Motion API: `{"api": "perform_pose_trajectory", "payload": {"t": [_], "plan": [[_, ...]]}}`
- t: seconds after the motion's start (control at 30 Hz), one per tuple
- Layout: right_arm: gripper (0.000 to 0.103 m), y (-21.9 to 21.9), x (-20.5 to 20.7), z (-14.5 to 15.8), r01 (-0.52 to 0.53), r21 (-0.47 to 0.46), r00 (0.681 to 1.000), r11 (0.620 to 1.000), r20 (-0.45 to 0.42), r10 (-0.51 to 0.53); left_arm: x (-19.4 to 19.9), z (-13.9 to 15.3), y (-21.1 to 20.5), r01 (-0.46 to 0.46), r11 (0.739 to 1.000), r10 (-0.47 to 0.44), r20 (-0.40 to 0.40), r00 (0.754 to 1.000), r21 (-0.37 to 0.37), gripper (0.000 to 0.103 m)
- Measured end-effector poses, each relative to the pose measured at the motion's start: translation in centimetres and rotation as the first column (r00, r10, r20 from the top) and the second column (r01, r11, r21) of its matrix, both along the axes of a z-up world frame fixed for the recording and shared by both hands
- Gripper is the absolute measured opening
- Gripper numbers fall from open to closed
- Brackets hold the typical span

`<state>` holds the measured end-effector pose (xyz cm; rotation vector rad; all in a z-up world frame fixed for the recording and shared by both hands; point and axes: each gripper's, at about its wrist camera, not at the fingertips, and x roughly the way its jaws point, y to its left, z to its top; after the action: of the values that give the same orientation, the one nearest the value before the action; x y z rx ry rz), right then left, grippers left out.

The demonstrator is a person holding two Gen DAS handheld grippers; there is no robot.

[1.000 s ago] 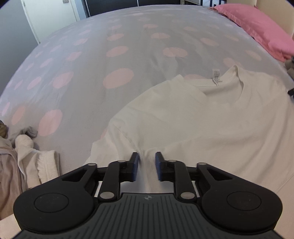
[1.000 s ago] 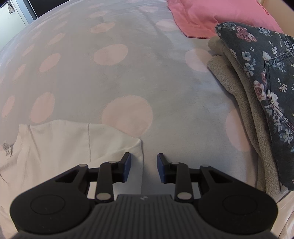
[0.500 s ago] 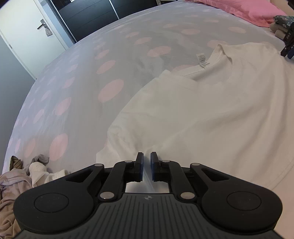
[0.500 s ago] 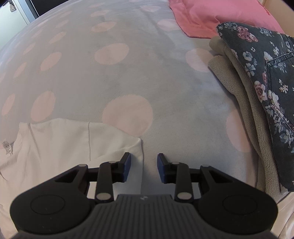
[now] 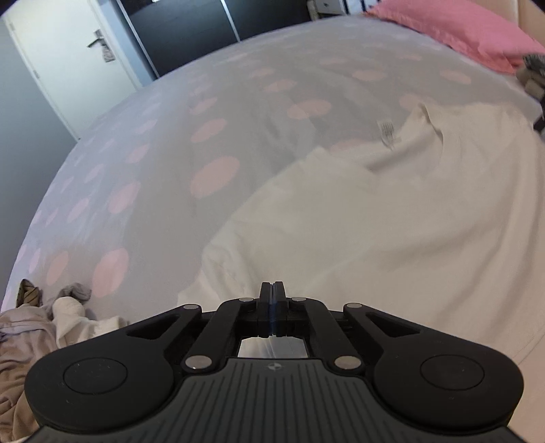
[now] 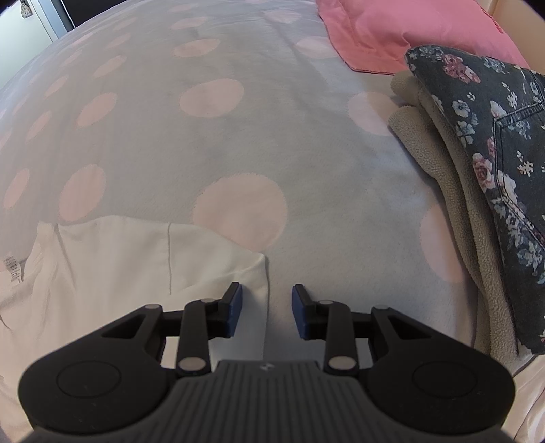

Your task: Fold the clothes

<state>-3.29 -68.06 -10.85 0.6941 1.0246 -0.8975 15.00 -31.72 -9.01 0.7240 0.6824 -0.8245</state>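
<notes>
Left wrist view: white T-shirt lies spread on the dotted bedspread, and the left gripper at its near edge has its fingers pressed fully together; whether fabric is pinched is hidden. Right gripper stands open over the shirt's sleeve hem. Beyond the shirt lie a pink pillow and folded clothes.

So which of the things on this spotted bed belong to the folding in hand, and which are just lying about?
In the job:
- white cotton T-shirt, spread flat
- left gripper, shut at the shirt's edge
- right gripper, open over the shirt's corner

Lying about:
- pink pillow
- dark floral denim garment on a folded beige fleece
- crumpled heap of pale clothes
</notes>
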Motion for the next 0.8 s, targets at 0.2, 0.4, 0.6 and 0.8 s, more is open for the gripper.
{"api": "perform_pose_trajectory", "payload": {"t": [0.2, 0.4, 0.6, 0.8], "plan": [[0.035, 0.0, -0.1, 0.1, 0.008, 0.006, 1.000, 1.000, 0.009, -0.009, 1.8, 0.8, 1.2, -0.061, 0.998, 0.061, -0.011, 0.998, -0.010, 0.000], [0.035, -0.1, 0.1, -0.4, 0.002, 0.013, 1.000, 1.000, 0.000, -0.002, 3.2, 1.4, 2.1, 0.006, 0.994, -0.020, -0.119, 0.993, -0.112, 0.023], [0.036, -0.3, 0.4, -0.7, -0.011, 0.007, 1.000, 1.000, -0.006, 0.011, 1.0, -1.2, 1.2, 0.155, 0.987, -0.155, 0.000, 0.988, -0.028, 0.027], [0.036, -0.5, 0.6, -1.0, -0.014, 0.007, 1.000, 1.000, -0.005, 0.014, 0.1, -2.9, 0.6, 0.201, 0.979, -0.201, 0.060, 0.978, 0.019, 0.027]]}}
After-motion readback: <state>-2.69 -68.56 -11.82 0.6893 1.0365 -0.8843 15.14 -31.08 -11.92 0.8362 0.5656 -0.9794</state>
